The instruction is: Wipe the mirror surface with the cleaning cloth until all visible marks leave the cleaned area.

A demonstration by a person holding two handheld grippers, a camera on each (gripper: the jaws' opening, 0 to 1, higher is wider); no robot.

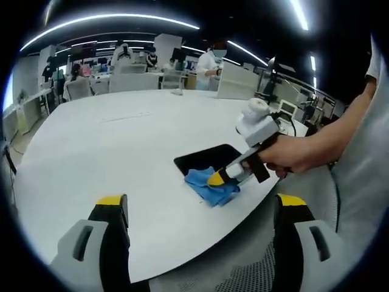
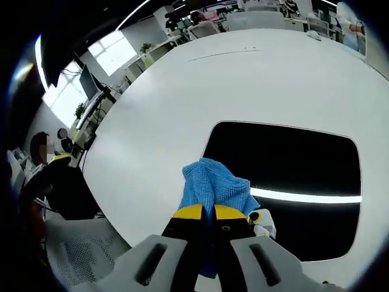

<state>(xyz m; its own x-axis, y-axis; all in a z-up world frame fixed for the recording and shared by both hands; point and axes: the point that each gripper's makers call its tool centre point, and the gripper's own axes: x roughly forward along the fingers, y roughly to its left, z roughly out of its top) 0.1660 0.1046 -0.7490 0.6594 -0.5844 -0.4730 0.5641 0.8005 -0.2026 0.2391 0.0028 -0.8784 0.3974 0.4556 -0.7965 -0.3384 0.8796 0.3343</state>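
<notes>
Yellow-tipped jaws of the left gripper (image 1: 200, 210) stand wide apart at the bottom of the left gripper view, holding nothing, hovering off the near edge of the white table (image 1: 109, 146). Beyond them a hand (image 1: 292, 155) holds the right gripper (image 1: 220, 177), which presses the blue cloth (image 1: 209, 187) onto the near end of the dark mirror (image 1: 209, 157).

From the right gripper view, the right gripper (image 2: 208, 213) has its jaws pinched together on the cloth (image 2: 213, 182), which lies over the mirror's (image 2: 292, 164) left edge. Ceiling lights reflect in the glass.
</notes>
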